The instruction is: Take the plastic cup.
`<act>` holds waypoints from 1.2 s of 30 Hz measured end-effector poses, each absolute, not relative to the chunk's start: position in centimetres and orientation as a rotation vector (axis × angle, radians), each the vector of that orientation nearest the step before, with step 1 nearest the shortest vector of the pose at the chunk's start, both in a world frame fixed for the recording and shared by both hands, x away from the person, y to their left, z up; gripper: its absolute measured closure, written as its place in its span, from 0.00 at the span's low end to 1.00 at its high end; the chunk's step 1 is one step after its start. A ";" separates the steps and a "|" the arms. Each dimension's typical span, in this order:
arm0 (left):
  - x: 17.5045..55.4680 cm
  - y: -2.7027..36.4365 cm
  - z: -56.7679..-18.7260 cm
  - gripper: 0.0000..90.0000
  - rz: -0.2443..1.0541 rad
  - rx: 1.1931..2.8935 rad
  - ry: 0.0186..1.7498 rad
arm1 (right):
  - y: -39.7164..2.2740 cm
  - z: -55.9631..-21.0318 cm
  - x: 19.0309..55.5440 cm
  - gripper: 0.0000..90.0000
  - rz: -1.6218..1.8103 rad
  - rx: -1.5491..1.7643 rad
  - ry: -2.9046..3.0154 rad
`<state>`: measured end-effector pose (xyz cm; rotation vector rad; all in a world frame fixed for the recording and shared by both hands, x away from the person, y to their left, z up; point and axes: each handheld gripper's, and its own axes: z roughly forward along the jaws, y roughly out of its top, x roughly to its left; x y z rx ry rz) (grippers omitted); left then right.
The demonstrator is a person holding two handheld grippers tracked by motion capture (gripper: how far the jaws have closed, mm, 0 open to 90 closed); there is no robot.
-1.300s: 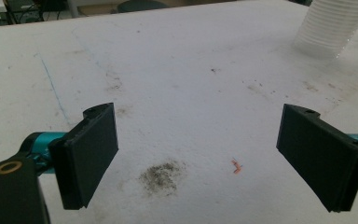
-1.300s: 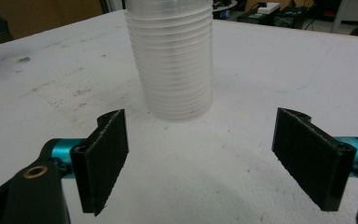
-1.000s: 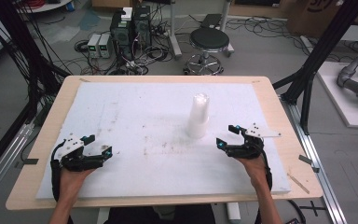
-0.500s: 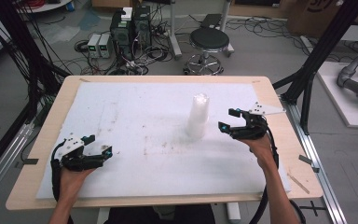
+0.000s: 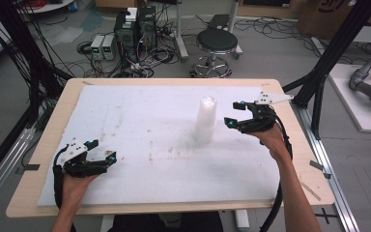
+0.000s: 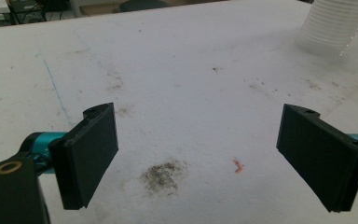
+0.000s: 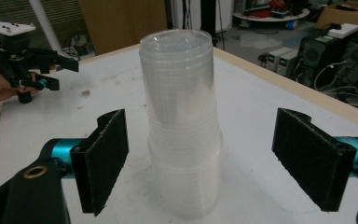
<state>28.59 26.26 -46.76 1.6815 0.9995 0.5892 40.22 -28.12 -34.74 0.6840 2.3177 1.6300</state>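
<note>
A stack of clear plastic cups (image 5: 206, 120) stands upright near the middle of the white surface (image 5: 140, 116). The right claw (image 5: 237, 113) hovers just to the right of the stack, aimed at it, its jaws spread wide and released with nothing pressed between them. In the right gripper view the cups (image 7: 182, 121) sit between the two black jaws, apart from both. The left claw (image 5: 104, 150) rests low at the near left of the surface, well apart from the stack, jaws also released and empty.

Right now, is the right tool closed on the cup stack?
No, the right tool stands open, with gaps on both sides between its pads and the cup stack.
</note>
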 end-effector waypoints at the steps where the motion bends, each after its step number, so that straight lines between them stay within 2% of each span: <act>1: 28.6 26.3 -46.8 0.14 0.589 1.681 1.000 | -28.1 -34.7 40.2 0.20 1.630 0.684 2.318; 6: 28.5 26.2 -46.8 0.14 0.601 1.684 0.997 | -26.8 -34.0 41.5 0.20 1.609 0.618 2.384; 13: 28.5 26.2 -46.8 0.14 0.609 1.682 0.992 | -25.0 -35.3 42.6 0.20 1.589 0.589 2.449; 36: 28.6 26.1 -46.8 0.14 0.604 1.700 0.997 | -22.8 -36.2 43.5 0.20 1.646 0.580 2.433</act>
